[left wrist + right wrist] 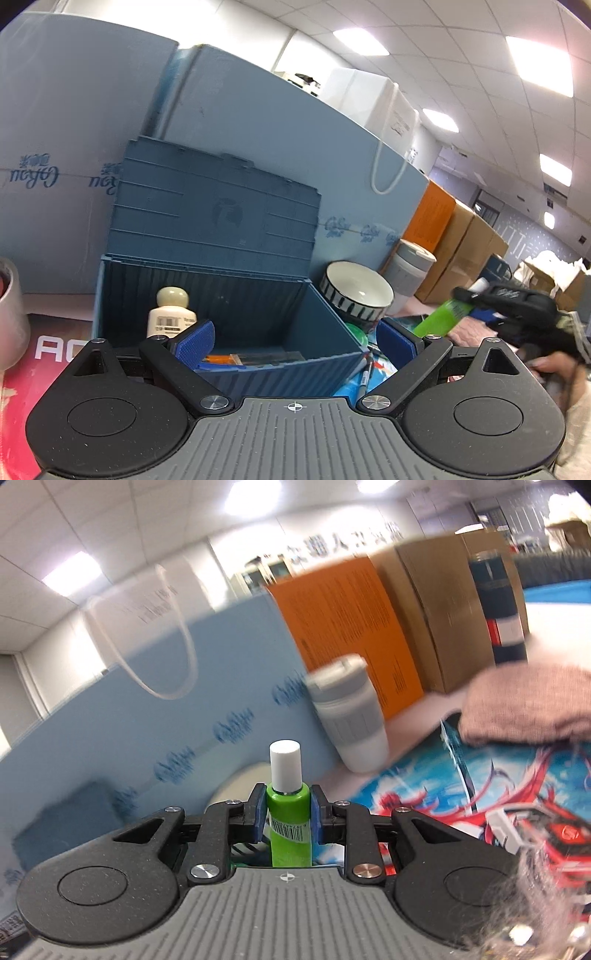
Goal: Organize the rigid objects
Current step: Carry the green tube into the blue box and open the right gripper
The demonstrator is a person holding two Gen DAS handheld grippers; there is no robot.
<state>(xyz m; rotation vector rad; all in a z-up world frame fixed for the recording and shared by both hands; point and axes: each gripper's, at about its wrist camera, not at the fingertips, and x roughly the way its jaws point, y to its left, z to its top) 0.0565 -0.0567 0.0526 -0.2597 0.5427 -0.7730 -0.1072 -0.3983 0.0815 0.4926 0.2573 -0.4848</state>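
My right gripper is shut on a green bottle with a white cap, its blue pads pressed on both sides. From the left wrist view that same green bottle is carried in the air at the right, held by the right gripper. My left gripper stands open with nothing between its fingers, just in front of an open blue box. Inside the box stand a cream bottle and some flat items with orange parts.
A striped bowl and a grey-white tumbler stand right of the box. A marker lies on the colourful mat. A folded pink cloth, orange and brown cartons and a blue foam wall bound the area.
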